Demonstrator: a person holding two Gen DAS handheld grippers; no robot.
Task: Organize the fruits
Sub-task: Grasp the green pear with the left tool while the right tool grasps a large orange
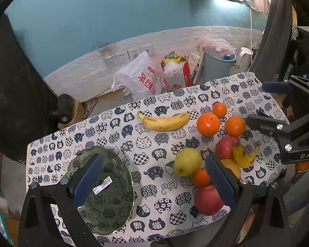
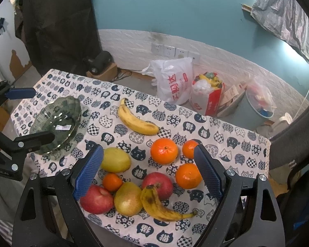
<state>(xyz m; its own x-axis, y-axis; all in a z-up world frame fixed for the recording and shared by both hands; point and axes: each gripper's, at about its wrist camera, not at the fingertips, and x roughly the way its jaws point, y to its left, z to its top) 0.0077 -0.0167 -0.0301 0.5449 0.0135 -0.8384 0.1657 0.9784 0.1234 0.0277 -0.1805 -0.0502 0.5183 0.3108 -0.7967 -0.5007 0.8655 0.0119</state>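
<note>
Both grippers, left [image 1: 154,177] and right [image 2: 148,168], hover with jaws apart and empty; fruit [image 2: 134,177] lies loose on the worktop [image 2: 237,135], bowl [image 2: 57,123] waiting empty.

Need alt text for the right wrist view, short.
The open right gripper hovers above loose fruit on a cat-print tablecloth: apples, oranges, pears and two bananas. A glass bowl sits to the left, with the left gripper open beside it.
</note>
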